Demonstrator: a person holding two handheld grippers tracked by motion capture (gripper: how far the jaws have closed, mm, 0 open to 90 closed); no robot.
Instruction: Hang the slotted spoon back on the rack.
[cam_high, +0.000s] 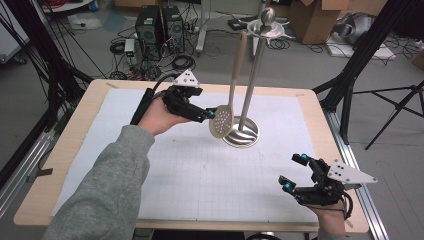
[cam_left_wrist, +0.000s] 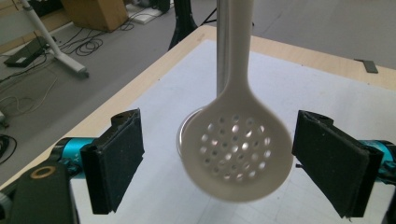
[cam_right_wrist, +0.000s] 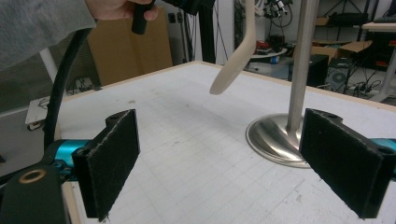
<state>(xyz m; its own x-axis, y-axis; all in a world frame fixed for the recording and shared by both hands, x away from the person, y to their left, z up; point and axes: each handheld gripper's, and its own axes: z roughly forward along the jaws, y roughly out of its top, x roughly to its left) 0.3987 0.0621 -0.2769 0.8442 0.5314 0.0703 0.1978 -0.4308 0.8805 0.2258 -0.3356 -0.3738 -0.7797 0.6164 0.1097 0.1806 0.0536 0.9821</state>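
A cream slotted spoon (cam_high: 220, 121) hangs by its handle from the top of a steel stand (cam_high: 252, 75) whose round base sits on the white mat. My left gripper (cam_high: 210, 114) is at the left of the spoon's bowl and stands open. In the left gripper view the perforated spoon bowl (cam_left_wrist: 236, 149) hangs free between the two pads (cam_left_wrist: 116, 158), and neither pad touches it. My right gripper (cam_high: 294, 172) rests near the table's front right corner, open with nothing in it. In the right gripper view the spoon (cam_right_wrist: 233, 70) and the stand's base (cam_right_wrist: 275, 137) lie ahead of it.
The white grid mat (cam_high: 200, 170) covers a wooden table (cam_high: 55, 165). Black frame posts (cam_high: 360, 55) stand at both sides of the table. Computer towers (cam_high: 160, 25), cables and cardboard boxes (cam_high: 320, 20) lie on the floor beyond the far edge.
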